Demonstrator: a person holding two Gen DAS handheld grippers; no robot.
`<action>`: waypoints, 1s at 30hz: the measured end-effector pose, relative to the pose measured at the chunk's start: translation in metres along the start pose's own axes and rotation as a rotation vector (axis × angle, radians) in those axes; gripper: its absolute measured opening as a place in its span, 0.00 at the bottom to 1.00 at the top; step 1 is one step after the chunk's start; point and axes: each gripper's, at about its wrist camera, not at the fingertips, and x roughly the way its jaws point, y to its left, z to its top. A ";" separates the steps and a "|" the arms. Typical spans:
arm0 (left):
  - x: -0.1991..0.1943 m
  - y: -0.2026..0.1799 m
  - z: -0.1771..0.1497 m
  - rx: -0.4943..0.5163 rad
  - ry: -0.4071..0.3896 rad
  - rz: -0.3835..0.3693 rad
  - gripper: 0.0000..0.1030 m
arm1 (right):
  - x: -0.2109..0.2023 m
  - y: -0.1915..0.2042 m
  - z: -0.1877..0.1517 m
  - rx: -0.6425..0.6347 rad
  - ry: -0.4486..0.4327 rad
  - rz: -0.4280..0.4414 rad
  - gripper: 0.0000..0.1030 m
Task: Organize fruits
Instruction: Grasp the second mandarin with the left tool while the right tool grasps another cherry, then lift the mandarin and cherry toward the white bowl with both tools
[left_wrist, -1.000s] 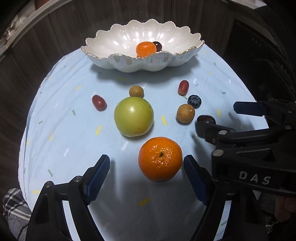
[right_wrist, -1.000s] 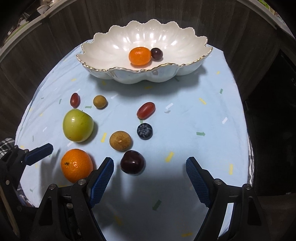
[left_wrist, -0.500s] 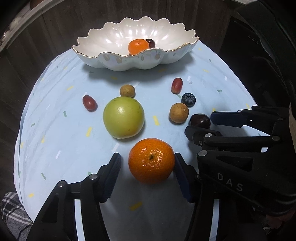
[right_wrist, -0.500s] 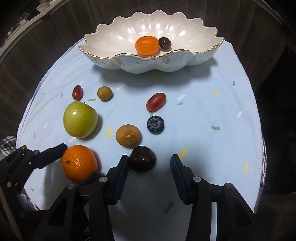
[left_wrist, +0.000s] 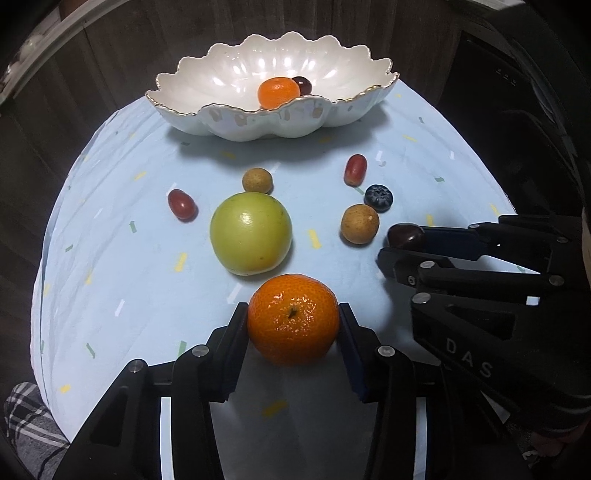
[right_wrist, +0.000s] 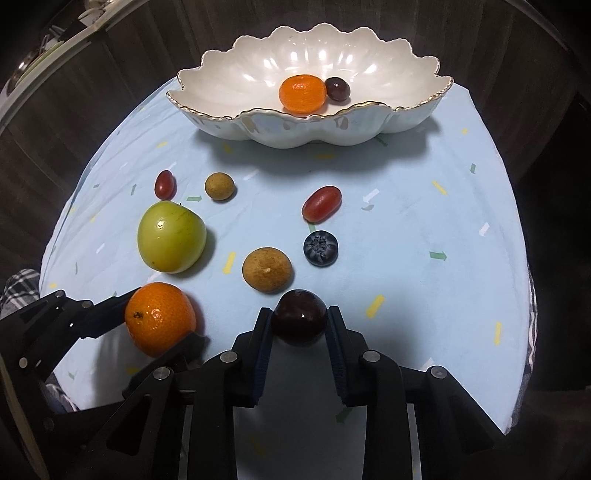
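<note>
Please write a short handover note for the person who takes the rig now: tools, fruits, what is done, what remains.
Left tool: just closed on the tangerine, on the cloth.
Right tool: just closed on the dark plum, on the cloth.
Done: the bowl holds a small tangerine and a dark grape.
Left: both gripped fruits, green apple, blueberry, two red grapes, two brown fruits.

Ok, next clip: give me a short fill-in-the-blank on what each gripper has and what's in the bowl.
1. The left gripper is shut on the ____.
2. The right gripper is shut on a dark ____.
3. The white bowl holds ____ fruits.
4. The blueberry lies on the ____ cloth.

Missing: tangerine; cherry; two; blue
</note>
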 end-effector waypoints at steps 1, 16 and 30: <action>-0.001 0.000 0.000 0.000 -0.001 0.002 0.44 | -0.001 -0.001 0.000 0.002 -0.002 -0.001 0.29; -0.025 0.008 0.003 -0.013 -0.056 0.014 0.44 | -0.031 0.002 -0.002 0.015 -0.057 -0.020 0.29; -0.047 0.015 0.010 -0.030 -0.097 0.017 0.44 | -0.056 0.009 0.006 0.024 -0.105 -0.025 0.29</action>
